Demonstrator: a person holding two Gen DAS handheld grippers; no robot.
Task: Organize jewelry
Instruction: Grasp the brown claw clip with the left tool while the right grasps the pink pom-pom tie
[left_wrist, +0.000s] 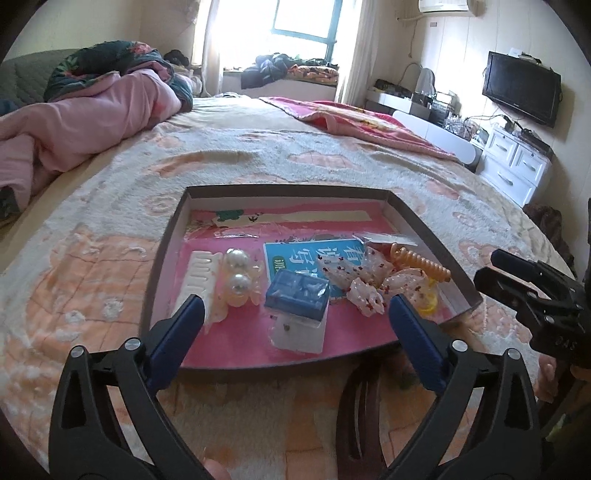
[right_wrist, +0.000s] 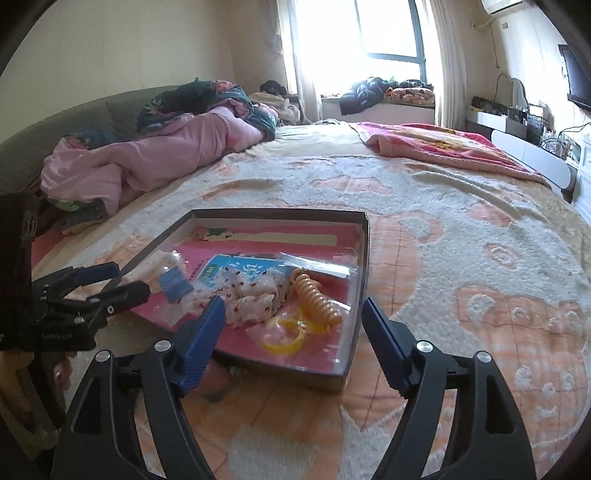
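**Both grippers released over a tray of hair things on the bed**

In the left wrist view, a crumpled pink quilt (left_wrist: 85, 118) fills the upper left, lying on the cream and orange bedspread (left_wrist: 92, 258). At centre sits a shallow tray (left_wrist: 162, 266) with a pink floor. Inside it, from left to right: a white comb (left_wrist: 197, 278), a clip with two pearls (left_wrist: 236, 273), a small blue box (left_wrist: 297, 295) resting on a clear packet, a blue card (left_wrist: 295, 254) printed with large white Chinese characters that I cannot read, a white bow with red dots (left_wrist: 364, 284), an orange spiral hair tie (left_wrist: 421, 264) and a yellow ring (left_wrist: 430, 304) in the near right corner. The left gripper (left_wrist: 295, 314) stands released, its blue pads wide apart over the near edge of the tray, gripping nothing. At far right a television (left_wrist: 522, 88) hangs above white drawers (left_wrist: 513, 166).

In the right wrist view, the right gripper (right_wrist: 293, 314) is likewise released and empty, its jaws straddling the tray's near right corner, the bow and spiral tie just beyond the left pad. The tray wall stands between the pads and the items.
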